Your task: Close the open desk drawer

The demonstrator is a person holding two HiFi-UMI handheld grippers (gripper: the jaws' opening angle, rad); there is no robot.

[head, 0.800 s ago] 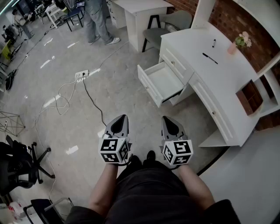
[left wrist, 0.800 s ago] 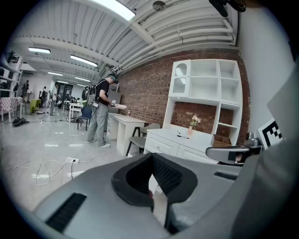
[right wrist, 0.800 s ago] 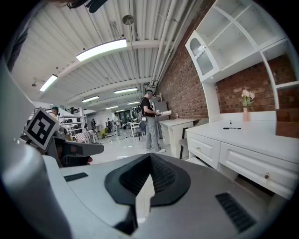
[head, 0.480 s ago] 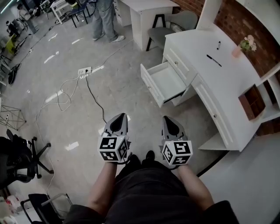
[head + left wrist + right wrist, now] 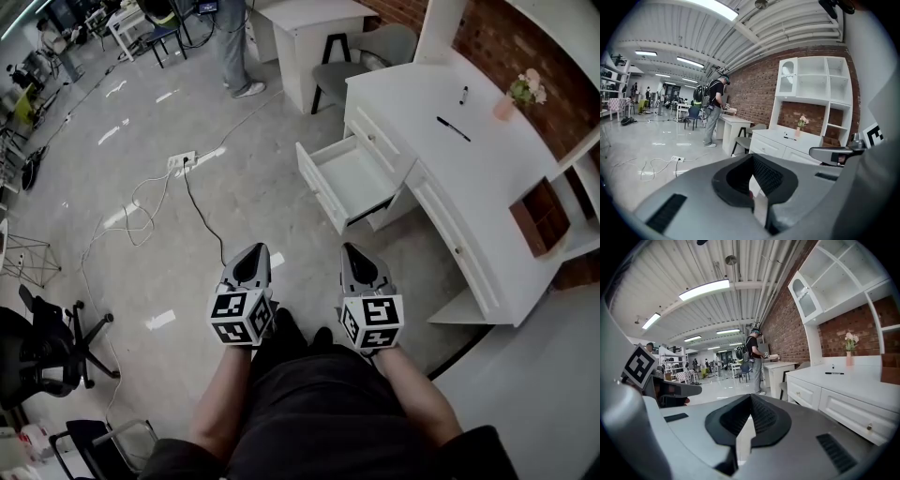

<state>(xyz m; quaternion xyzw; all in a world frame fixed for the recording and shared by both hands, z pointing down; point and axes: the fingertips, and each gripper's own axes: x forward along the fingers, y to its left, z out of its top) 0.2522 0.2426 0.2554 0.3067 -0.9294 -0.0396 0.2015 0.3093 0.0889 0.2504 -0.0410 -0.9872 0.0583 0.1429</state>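
The white desk (image 5: 441,150) stands at the right against a brick wall. One of its drawers (image 5: 349,180) is pulled out and looks empty. My left gripper (image 5: 254,251) and right gripper (image 5: 352,249) hang side by side over the floor, well short of the drawer front and touching nothing. Both are shut, with nothing between the jaws. In the left gripper view the left gripper (image 5: 752,158) points toward the desk (image 5: 780,140). The right gripper (image 5: 750,398) has the desk's closed drawers (image 5: 843,406) on its right.
Cables and a power strip (image 5: 178,159) lie on the floor to the left. A black office chair (image 5: 52,347) is at the far left. A grey chair (image 5: 361,56) and a small white table (image 5: 300,28) stand behind the desk. A person (image 5: 234,42) stands there. A pen (image 5: 453,128) and a flower vase (image 5: 516,94) are on the desktop.
Both grippers stay shut and side by side and have barely shifted in the view. The drawer stands open as before. The person at the back has moved a little.
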